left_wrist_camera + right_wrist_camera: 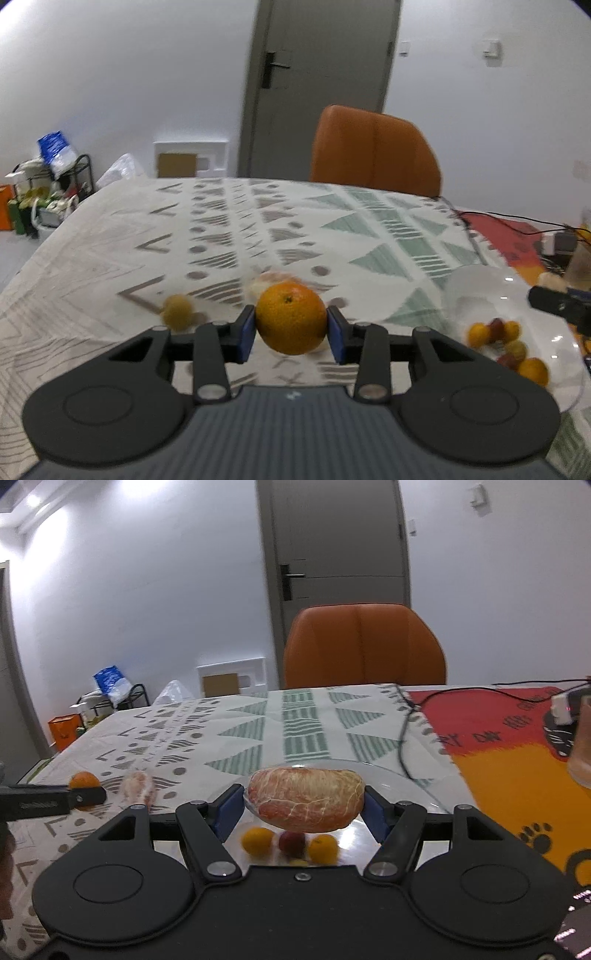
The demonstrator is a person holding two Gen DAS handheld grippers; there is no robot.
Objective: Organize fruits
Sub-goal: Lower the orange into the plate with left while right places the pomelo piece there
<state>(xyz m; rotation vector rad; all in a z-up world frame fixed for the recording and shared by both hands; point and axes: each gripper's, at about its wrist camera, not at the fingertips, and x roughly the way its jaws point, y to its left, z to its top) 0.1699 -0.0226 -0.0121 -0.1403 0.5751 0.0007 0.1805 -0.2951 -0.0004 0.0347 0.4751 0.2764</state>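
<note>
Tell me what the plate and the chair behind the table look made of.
Plate: probably clear glass or plastic; the tablecloth pattern shows through its rim and it carries bright glints. Chair: orange leather or leatherette by its smooth, softly shiny, seamed back.

Left of the glass plate (476,284), the patterned tablecloth (221,236) lies open toward the orange chair (373,147), broken only by a small yellow fruit (178,310) and a wrapped segment (138,787). Right of the plate, a black cable (406,734) and a cup (581,746) block the way.

Orange (291,320) lifted above cloth — peeled pomelo wedge (304,799) held over small fruits (291,843) in bowl (406,775).
</note>
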